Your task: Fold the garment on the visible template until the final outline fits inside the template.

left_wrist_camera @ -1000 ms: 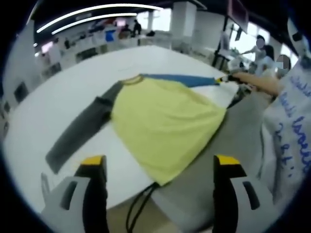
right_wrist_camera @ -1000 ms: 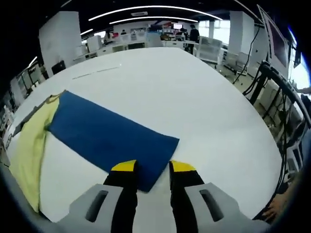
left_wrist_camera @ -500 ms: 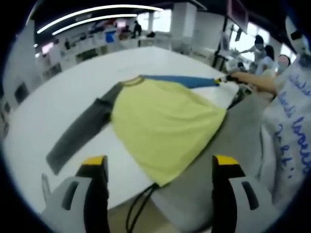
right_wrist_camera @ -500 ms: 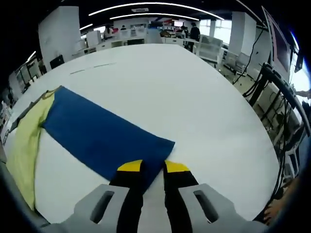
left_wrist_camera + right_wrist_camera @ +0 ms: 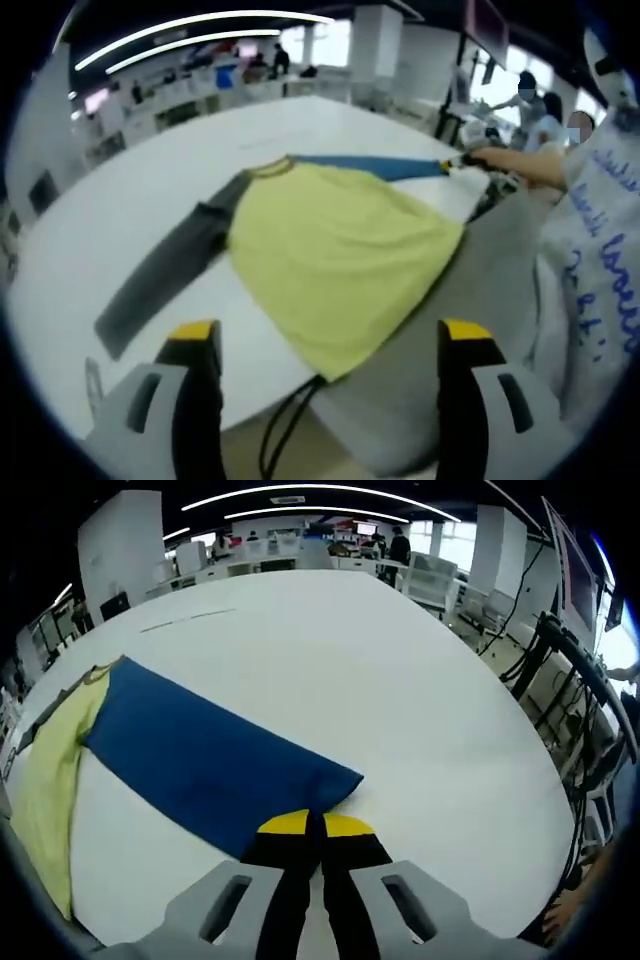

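Right gripper (image 5: 307, 825) jaws clamped on the blue sleeve (image 5: 200, 760) cuff; left gripper (image 5: 330, 335) jaws apart above the yellow garment (image 5: 335, 255) on the white tabletop (image 5: 400, 680).

Yellow-bodied shirt (image 5: 335, 265) lies flat on the white table, grey sleeve (image 5: 165, 275) stretched out, blue sleeve (image 5: 210, 755) spread opposite, cuff pinched.
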### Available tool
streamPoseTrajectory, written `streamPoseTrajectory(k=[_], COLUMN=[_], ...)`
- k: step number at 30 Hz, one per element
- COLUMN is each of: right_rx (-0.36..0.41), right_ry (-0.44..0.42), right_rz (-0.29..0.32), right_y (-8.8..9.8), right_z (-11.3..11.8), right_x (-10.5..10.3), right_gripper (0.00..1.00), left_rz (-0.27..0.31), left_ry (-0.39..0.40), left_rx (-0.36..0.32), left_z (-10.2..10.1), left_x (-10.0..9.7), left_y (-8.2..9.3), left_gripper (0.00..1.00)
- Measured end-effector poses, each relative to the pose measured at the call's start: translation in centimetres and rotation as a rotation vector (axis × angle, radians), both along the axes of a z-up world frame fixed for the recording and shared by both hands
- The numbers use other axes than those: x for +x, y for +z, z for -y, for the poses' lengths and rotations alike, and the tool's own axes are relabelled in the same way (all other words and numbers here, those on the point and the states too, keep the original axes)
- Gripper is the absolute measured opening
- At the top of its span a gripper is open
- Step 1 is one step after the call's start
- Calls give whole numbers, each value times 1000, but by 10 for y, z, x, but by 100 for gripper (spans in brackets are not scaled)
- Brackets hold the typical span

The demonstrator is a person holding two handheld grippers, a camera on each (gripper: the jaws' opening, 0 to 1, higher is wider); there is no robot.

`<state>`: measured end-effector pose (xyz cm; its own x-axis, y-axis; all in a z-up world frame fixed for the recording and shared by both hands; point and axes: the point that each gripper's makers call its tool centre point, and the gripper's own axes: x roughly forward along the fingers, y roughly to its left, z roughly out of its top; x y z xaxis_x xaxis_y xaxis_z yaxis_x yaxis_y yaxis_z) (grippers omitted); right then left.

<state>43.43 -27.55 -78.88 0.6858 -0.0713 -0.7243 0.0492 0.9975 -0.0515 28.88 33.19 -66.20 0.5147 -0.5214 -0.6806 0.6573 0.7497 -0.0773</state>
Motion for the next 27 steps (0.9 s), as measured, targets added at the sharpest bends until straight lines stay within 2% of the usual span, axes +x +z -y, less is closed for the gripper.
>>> streamPoseTrajectory(k=[5, 10, 16, 27], right_rx=[-16, -34, -83, -159], right_ry=[-2, 0, 18, 67], right_rz=[-3, 13, 51, 88], right_y=[6, 18, 44, 78], right_z=[-3, 5, 11, 21], right_x=[2, 11, 26, 47], right_gripper=[3, 3, 3, 3], left_rz=[8, 11, 15, 16], left_ry=[2, 7, 5, 27], left_rx=[5, 1, 0, -10], left_z=[-1, -1, -1, -9], left_x=[0, 0, 0, -2], left_y=[1, 1, 0, -2], left_gripper=[86, 85, 85, 86])
